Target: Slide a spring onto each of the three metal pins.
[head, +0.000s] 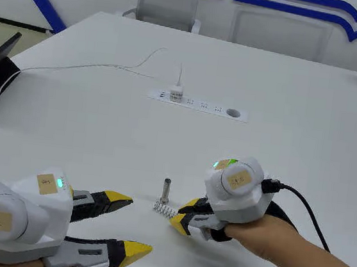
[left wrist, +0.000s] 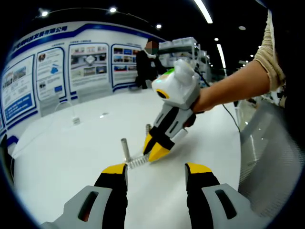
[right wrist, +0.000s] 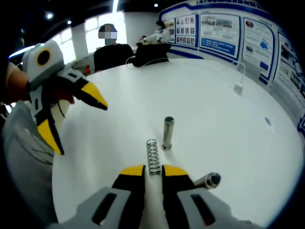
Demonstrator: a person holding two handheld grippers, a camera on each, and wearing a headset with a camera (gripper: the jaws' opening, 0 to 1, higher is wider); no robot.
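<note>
On a white table [head: 101, 131], the right gripper [right wrist: 153, 171] has its jaws almost closed around the near end of a spring [right wrist: 152, 152] lying just beside an upright pin [right wrist: 167, 131]. Whether it pinches the spring cannot be told. Left of that pin, the left gripper [head: 134, 225] hovers wide open and empty.

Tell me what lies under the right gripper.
The right gripper pinches the near end of the spring, which lies on the white table. A metal pin on its side pokes out beside the jaws; its other end is covered by the gripper.
</note>
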